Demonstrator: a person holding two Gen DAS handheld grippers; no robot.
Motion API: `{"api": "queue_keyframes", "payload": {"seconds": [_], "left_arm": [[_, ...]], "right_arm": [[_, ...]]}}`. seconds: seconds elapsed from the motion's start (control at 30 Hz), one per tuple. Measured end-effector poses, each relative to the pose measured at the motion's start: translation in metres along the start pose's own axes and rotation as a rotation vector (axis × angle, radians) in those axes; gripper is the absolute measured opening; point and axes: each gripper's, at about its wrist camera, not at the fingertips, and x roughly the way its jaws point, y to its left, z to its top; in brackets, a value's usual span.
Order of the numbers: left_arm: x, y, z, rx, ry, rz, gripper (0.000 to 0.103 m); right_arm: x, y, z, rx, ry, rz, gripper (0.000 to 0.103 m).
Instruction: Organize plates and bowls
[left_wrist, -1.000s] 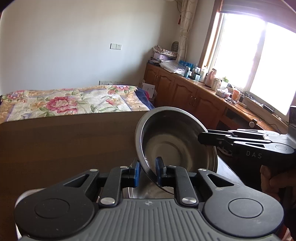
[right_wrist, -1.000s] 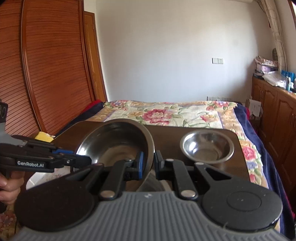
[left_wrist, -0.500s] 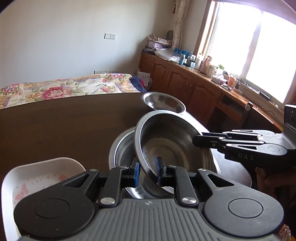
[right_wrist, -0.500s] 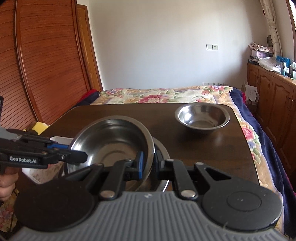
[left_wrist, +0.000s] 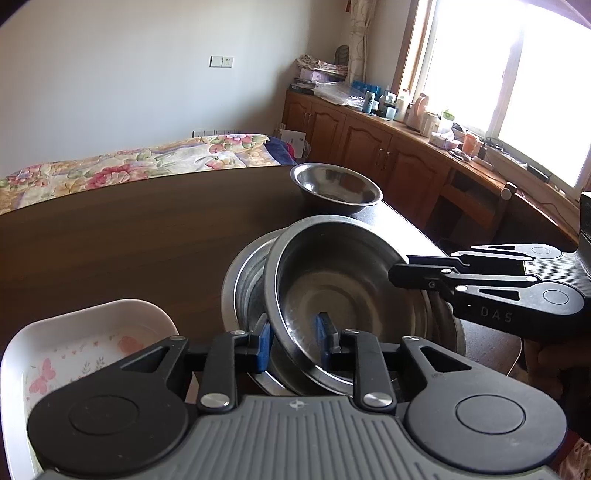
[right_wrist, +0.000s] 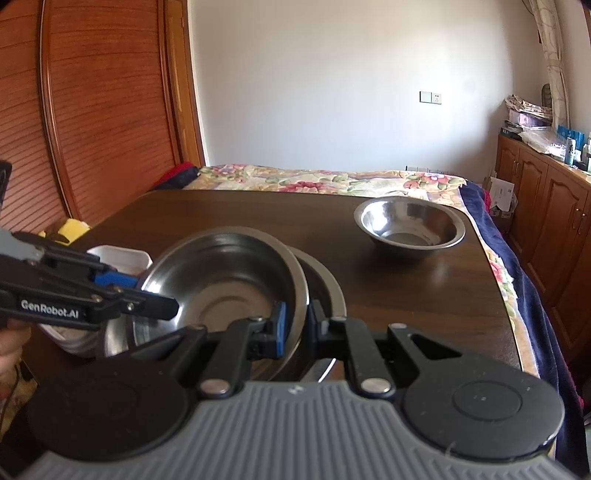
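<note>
Both grippers are clamped on the same steel bowl (left_wrist: 332, 295), one on each side of the rim; left gripper (left_wrist: 291, 345) pinches the near edge at 6 o'clock in its own view, blue pads either side of the rim wall; right gripper (right_wrist: 295, 323) does the same on the opposite edge, and from the left wrist cam you can see it coming in from 3 o'clock with its fingers closed on the rim.

So the bowl is held tilted, sitting partly inside a bigger steel basin (left_wrist: 243, 280) on the dark wooden table (left_wrist: 129, 229); can't tell if the bowl's bottom is actually touching the basin or just hovering in it.

Other stuff: a smaller steel bowl (right_wrist: 410, 225) sits on its own near the table's far corner, around 1 o'clock from the right cam, well apart from the stack; a white dish (left_wrist: 85, 339) with pink butterfly print sits just beside the basin, at 8 o'clock in the left view; floral bedspread (right_wrist: 332, 177) behind the table at 12 o'clock; a bit of a hand (right_wrist: 11, 347) shows at the left edge of the right cam, holding the left tool.
</note>
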Motion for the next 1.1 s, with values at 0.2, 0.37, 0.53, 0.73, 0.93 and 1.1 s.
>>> {"api": "queue_keyframes", "payload": {"seconds": [0.2, 0.37, 0.53, 0.73, 0.93, 1.1], "left_arm": [[0.002, -0.001, -0.001, 0.018, -0.006, 0.011, 0.028], [0.002, -0.001, 0.0, 0.02, -0.012, 0.021, 0.034], [0.0, 0.0, 0.002, 0.017, -0.025, 0.027, 0.039], [0.0, -0.001, 0.008, 0.025, -0.041, 0.044, 0.043], [0.002, 0.001, 0.018, 0.029, -0.056, 0.058, 0.043], [0.007, 0.003, 0.025, 0.036, -0.062, 0.083, 0.043]], "right_arm": [[0.0, 0.003, -0.002, -0.038, 0.0, -0.001, 0.015], [0.0, 0.005, -0.001, -0.047, -0.001, 0.005, 0.015], [-0.001, 0.004, -0.003, -0.038, -0.007, 0.014, 0.015], [-0.001, 0.004, -0.002, -0.03, -0.012, 0.02, 0.015], [-0.006, 0.001, 0.004, -0.028, -0.042, 0.024, 0.015], [-0.007, -0.006, 0.009, -0.015, -0.07, 0.022, 0.015]]}}
